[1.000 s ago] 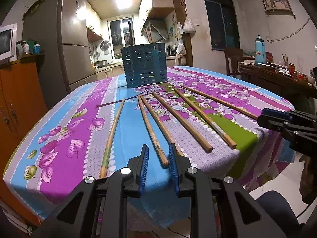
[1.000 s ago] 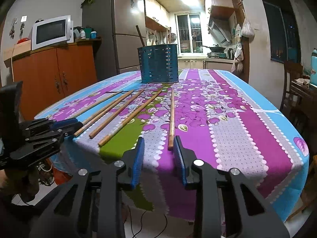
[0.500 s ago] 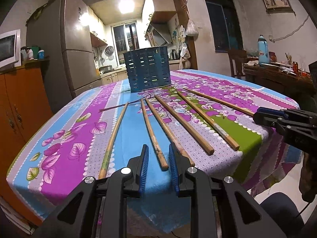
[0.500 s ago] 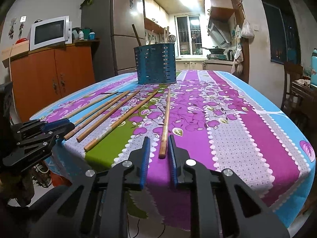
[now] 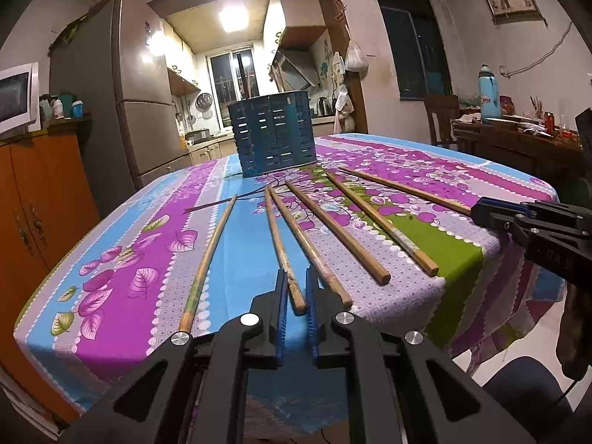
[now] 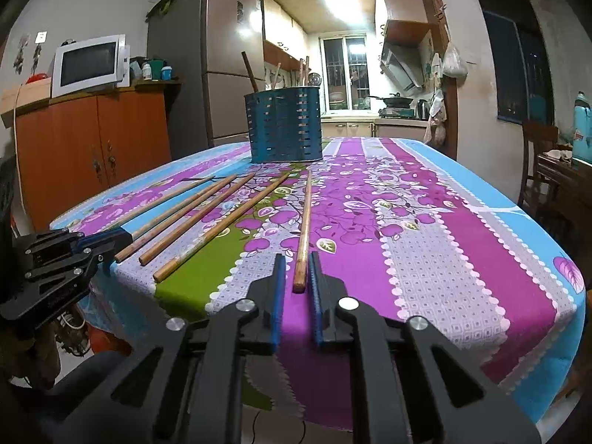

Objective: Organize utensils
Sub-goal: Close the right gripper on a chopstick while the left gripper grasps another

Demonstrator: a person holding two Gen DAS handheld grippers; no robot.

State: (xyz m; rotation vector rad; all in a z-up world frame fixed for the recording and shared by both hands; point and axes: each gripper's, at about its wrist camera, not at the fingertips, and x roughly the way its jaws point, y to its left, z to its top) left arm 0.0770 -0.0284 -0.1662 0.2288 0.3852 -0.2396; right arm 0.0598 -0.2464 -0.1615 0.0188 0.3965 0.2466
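Observation:
Several wooden chopsticks lie fanned out on the flowered tablecloth (image 5: 122,281), their far ends toward a blue slotted utensil holder (image 5: 272,133) at the back. Chopsticks stand in the holder (image 6: 285,125). My left gripper (image 5: 296,273) is at the near table edge, its jaws closing onto the near end of one chopstick (image 5: 275,229). My right gripper (image 6: 298,259) is closing the same way on the near end of the rightmost chopstick (image 6: 306,214). Each gripper shows in the other's view: the right gripper (image 5: 481,209) and the left gripper (image 6: 125,235).
Unheld chopsticks (image 5: 335,222) lie between the two held ones, and one chopstick (image 5: 211,255) lies left of them. An orange cabinet (image 6: 92,155) with a microwave (image 6: 88,64) and a fridge (image 5: 111,111) stand left. A chair (image 5: 440,118) and cluttered side table (image 5: 518,137) stand right.
Both grippers have edged forward over the table edge. Their jaws have narrowed from a wide gap to close around the near ends of two chopsticks.

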